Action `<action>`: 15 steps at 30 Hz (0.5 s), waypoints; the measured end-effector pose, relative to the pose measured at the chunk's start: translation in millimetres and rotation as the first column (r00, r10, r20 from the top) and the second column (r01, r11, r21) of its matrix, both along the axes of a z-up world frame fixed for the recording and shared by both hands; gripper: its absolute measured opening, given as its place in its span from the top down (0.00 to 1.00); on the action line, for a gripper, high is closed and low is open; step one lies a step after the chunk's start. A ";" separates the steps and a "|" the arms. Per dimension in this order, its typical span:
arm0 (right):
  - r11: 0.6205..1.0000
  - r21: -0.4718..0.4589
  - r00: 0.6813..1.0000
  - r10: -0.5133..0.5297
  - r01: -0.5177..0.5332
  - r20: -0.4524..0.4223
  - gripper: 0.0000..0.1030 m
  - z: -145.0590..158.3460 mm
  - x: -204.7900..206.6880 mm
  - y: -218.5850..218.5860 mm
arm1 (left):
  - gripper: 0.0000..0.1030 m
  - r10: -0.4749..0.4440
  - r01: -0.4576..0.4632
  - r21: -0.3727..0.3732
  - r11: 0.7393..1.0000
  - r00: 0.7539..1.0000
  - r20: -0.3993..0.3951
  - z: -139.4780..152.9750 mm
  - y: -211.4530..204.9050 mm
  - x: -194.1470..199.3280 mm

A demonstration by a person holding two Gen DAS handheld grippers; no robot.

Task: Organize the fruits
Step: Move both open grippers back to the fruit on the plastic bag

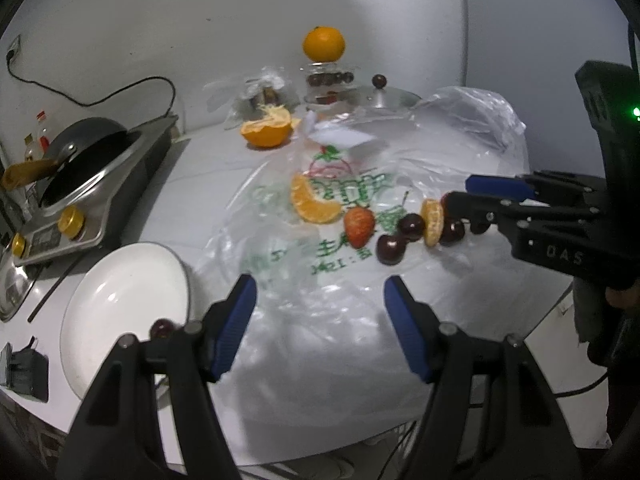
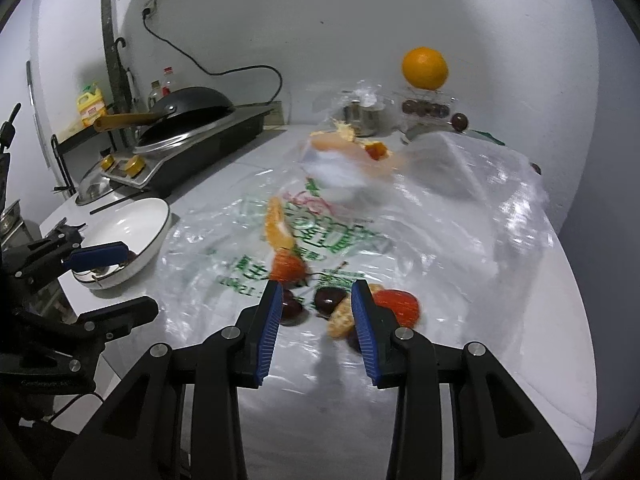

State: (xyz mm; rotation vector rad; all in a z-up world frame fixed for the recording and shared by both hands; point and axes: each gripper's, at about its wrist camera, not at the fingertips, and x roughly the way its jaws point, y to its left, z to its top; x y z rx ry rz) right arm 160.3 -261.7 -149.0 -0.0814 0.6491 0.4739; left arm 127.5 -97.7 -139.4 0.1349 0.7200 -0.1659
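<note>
Fingers of the right gripper spread empty over dark glossy cherries, left gripper released.

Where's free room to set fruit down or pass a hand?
Free: most of the white plate, holding only one cherry near its front rim; and the plastic sheet in front of the left gripper. Crowded: the fruit cluster by the right gripper, namely strawberry, cherries, orange segments.
</note>
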 end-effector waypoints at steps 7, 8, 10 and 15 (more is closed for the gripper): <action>1.000 0.010 1.000 -0.021 0.021 -0.013 0.63 -4.9 4.2 -20.2 | 0.34 -0.023 0.023 0.019 1.000 1.000 -0.017 -3.1 -21.2 11.3; 1.000 0.011 1.000 -0.024 0.024 -0.015 0.63 -5.7 5.5 -22.8 | 0.34 -0.026 0.026 0.021 0.999 0.999 -0.019 -3.4 -24.1 13.1; 0.999 0.014 0.999 -0.032 0.033 -0.019 0.63 -7.4 7.5 -28.3 | 0.34 -0.031 0.031 0.025 0.999 0.999 -0.022 -4.0 -28.9 15.9; 0.999 0.018 0.999 -0.045 0.045 -0.029 0.63 -11.8 12.6 -39.8 | 0.34 -0.044 0.046 0.035 0.998 0.998 -0.037 -7.2 -38.7 23.0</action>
